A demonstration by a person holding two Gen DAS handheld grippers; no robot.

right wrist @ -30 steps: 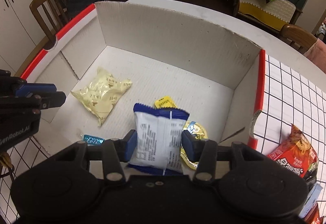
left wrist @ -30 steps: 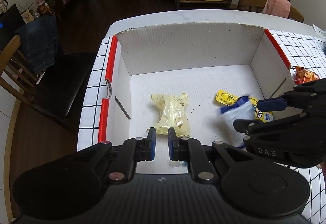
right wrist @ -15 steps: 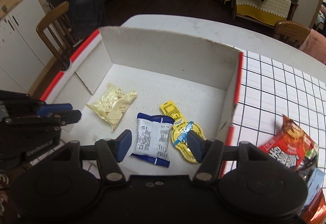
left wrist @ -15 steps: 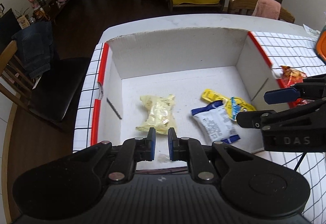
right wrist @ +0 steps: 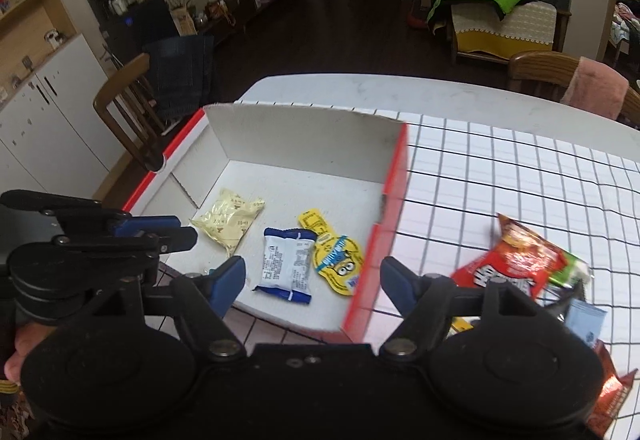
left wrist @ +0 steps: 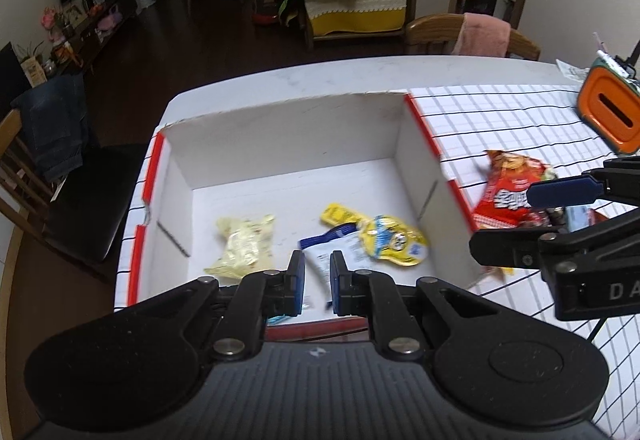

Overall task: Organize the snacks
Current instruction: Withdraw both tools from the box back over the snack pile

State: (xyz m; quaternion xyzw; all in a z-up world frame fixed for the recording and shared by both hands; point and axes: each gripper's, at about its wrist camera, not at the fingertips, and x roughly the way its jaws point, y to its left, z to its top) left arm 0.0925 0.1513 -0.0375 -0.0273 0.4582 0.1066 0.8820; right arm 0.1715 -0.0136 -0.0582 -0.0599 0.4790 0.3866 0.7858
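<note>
A white cardboard box (right wrist: 304,135) with red edges (left wrist: 434,147) holds three snacks: a pale yellow packet (right wrist: 228,217) (left wrist: 244,246), a blue and white packet (right wrist: 286,266) (left wrist: 340,252) and a yellow cartoon pouch (right wrist: 334,258) (left wrist: 390,240). My right gripper (right wrist: 312,280) hangs above the box's near right corner, its jaws opening with nothing between them. My left gripper (left wrist: 317,282) is shut and empty over the box's near edge. A red snack bag (right wrist: 516,264) (left wrist: 508,191) lies on the checked cloth right of the box.
More packets (right wrist: 584,324) lie at the near right on the checked tablecloth (right wrist: 500,167). An orange case (left wrist: 608,107) stands at the far right. Wooden chairs (right wrist: 128,119) stand along the table's left and far sides.
The right gripper let go of the blue and white packet, which now lies in the box, then opened wider and drew up and back. The left gripper also pulled back, still shut.
</note>
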